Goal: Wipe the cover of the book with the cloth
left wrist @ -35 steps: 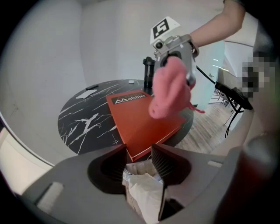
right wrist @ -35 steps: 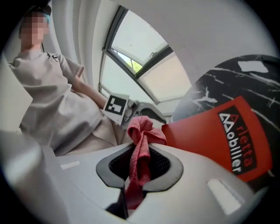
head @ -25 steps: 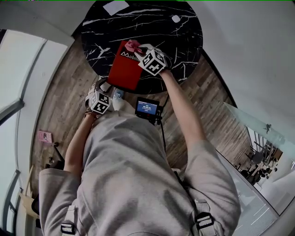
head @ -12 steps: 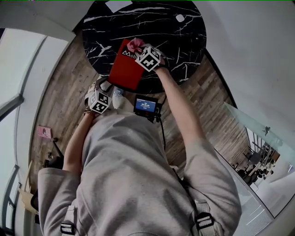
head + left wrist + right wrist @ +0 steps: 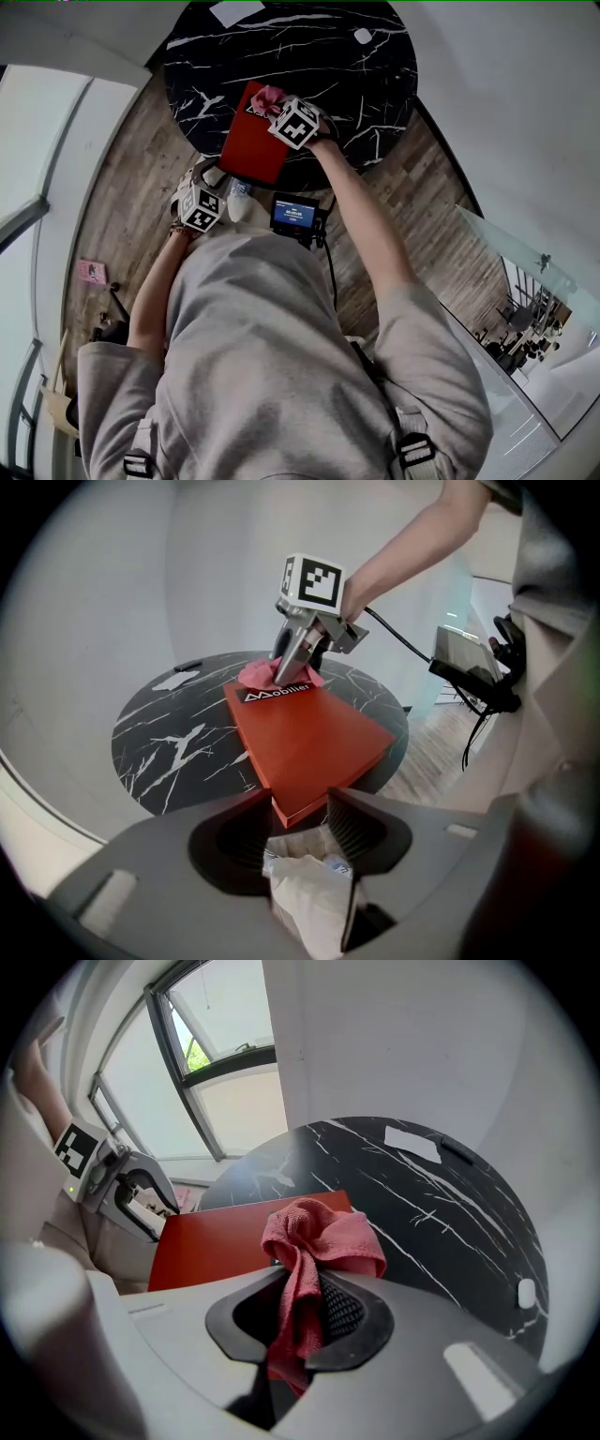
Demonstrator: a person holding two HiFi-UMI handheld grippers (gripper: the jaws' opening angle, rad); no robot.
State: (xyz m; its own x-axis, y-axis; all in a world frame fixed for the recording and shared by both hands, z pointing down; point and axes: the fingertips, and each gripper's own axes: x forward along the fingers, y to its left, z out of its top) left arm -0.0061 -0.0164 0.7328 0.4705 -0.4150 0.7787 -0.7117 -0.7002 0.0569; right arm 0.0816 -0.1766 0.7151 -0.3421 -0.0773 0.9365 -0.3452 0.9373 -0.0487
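Note:
A red book (image 5: 251, 148) lies on the round black marble table (image 5: 375, 84), its near corner over the table's edge. My right gripper (image 5: 277, 105) is shut on a pink cloth (image 5: 266, 97) and holds it down on the book's far end, over the white title. In the right gripper view the cloth (image 5: 323, 1237) bunches out of the jaws above the book (image 5: 220, 1246). My left gripper (image 5: 298, 816) sits at the book's (image 5: 309, 733) near corner. Its jaws are opening, the corner lies between them, and the pads do not press on it.
A white sheet (image 5: 234, 13) and a small white object (image 5: 362, 36) lie at the table's far side. A small screen device (image 5: 294, 214) hangs at the person's waist. Something white and crumpled (image 5: 305, 892) shows under the left jaws. Wooden floor surrounds the table.
The right gripper has slid the cloth a little leftward over the book's title. The left gripper has stayed at the near corner.

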